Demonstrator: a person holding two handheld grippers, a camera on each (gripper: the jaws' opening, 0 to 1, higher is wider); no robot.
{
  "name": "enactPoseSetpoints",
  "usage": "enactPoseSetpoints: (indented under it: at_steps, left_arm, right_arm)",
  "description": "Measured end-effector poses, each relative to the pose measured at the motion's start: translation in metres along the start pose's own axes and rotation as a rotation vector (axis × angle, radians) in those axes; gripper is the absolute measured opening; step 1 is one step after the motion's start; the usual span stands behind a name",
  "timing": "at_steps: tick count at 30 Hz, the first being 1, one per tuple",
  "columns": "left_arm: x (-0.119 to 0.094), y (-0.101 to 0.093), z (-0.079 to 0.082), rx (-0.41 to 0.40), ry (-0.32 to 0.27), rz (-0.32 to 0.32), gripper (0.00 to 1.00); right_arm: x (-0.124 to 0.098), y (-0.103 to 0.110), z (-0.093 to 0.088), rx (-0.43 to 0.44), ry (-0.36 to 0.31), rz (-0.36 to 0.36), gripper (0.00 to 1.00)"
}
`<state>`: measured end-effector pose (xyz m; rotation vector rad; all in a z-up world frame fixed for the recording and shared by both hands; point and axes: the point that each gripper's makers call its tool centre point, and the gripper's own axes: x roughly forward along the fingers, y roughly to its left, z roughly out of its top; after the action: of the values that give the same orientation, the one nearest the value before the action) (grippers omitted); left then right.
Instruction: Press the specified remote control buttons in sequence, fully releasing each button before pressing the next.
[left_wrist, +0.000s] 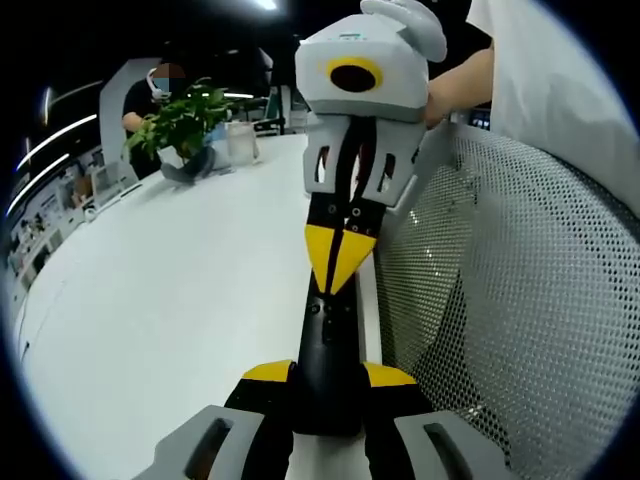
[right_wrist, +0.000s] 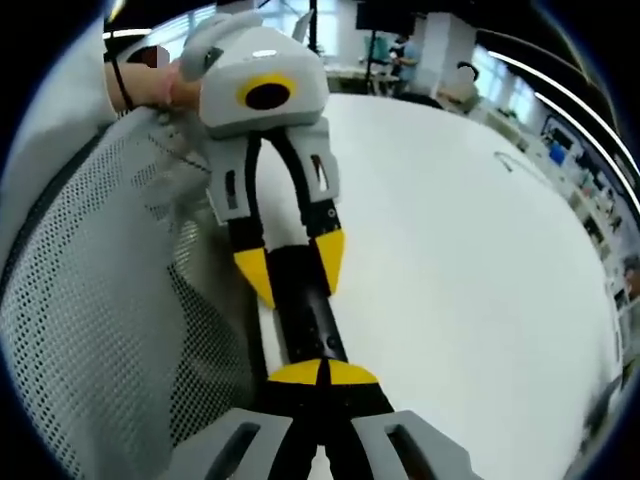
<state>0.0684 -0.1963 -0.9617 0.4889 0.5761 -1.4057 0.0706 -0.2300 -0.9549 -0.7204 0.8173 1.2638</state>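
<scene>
The remote (left_wrist: 327, 345) lies at the desk (left_wrist: 180, 300) edge, beside a mesh chair back (left_wrist: 520, 300); a potted plant (left_wrist: 185, 125) stands far behind.

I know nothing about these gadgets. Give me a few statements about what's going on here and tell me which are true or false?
1. The left gripper clamps the black remote by its sides. True.
2. The right gripper is wide open. False: its yellow tips meet over the remote.
3. The table is white. True.
4. A mesh chair back stands beside the table. True.
5. The potted plant lies beside the remote. False: it stands at the table's far end.
</scene>
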Motion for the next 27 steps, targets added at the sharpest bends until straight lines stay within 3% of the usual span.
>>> enactPoseSetpoints:
  at_steps: [6,17,27]
  left_arm:
    - [0.0,0.0,0.0,0.001,-0.001,-0.002,0.24]
    - [0.0,0.0,0.0,-0.003,-0.001,-0.001,0.25]
    - [0.0,0.0,0.0,-0.004,-0.001,0.001,0.25]
  right_arm:
    - [0.0,-0.001,0.0,-0.013,0.032,-0.001,0.0]
    - [-0.001,0.0,0.0,0.002,-0.003,-0.024,0.0]
    - [0.003,0.017,0.007,-0.049,-0.005,0.022,0.0]
